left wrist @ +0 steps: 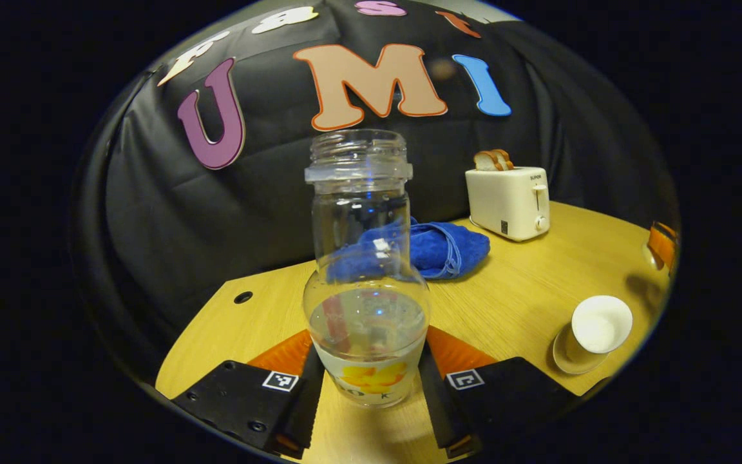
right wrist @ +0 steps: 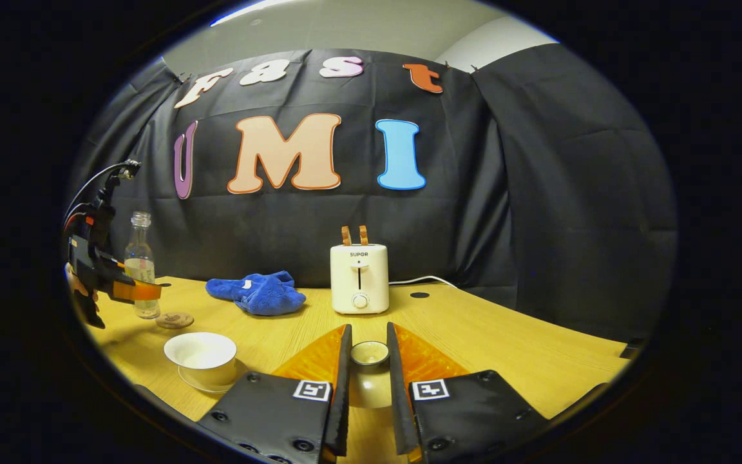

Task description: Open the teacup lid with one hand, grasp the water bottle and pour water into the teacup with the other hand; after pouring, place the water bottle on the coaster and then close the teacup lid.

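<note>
Pouring not yet begun: right gripper (right wrist: 367,386) fingers grip the teacup lid (right wrist: 370,352) off the open teacup (right wrist: 201,358); left gripper (left wrist: 369,393) fingers clasp the upright water bottle (left wrist: 364,283); next, carry it right and tilt over the cup.

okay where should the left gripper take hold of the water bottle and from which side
Grip the water bottle low on its wide round belly, coming in level from the side facing the left gripper, one finger on each flank. It stands upright and uncapped with water inside, so a level side grip would likely keep it from spilling.
</note>
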A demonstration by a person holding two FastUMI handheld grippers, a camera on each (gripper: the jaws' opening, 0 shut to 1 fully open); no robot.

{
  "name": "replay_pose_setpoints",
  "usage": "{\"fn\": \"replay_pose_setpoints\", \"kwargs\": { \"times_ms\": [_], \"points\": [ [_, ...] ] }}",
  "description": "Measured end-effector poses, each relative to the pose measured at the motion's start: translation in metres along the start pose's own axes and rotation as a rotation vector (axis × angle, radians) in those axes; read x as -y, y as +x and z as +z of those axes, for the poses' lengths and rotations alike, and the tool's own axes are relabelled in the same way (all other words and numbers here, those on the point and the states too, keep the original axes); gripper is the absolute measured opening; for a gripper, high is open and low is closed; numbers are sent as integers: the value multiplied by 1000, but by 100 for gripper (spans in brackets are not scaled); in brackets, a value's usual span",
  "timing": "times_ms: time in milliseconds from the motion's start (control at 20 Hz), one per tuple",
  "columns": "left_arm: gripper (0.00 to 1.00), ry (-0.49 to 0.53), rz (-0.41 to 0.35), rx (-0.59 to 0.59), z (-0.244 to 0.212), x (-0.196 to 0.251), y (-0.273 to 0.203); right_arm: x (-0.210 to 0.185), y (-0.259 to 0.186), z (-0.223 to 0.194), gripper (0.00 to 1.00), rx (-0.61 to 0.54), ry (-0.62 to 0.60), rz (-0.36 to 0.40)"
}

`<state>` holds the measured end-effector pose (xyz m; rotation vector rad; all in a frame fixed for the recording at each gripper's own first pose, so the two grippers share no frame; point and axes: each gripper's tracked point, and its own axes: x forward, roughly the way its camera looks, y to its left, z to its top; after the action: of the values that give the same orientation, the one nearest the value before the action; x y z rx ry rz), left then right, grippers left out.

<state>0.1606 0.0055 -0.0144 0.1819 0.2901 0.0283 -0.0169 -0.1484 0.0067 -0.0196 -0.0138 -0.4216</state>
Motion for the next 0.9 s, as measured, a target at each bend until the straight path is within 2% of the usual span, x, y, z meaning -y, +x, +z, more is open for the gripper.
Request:
{"fn": "replay_pose_setpoints", "kwargs": {
  "times_ms": [400, 600, 900],
  "points": [
    [68, -120, -2, 9, -9, -3, 39, 1, 0, 0, 31, 1, -1, -6],
    [69, -172, 12, 7, -12, -13, 43, 3, 0, 0, 32, 1, -1, -12],
    [71, -173, 1, -16, -20, -12, 48, 3, 0, 1, 32, 1, -1, -16]
  ]
}}
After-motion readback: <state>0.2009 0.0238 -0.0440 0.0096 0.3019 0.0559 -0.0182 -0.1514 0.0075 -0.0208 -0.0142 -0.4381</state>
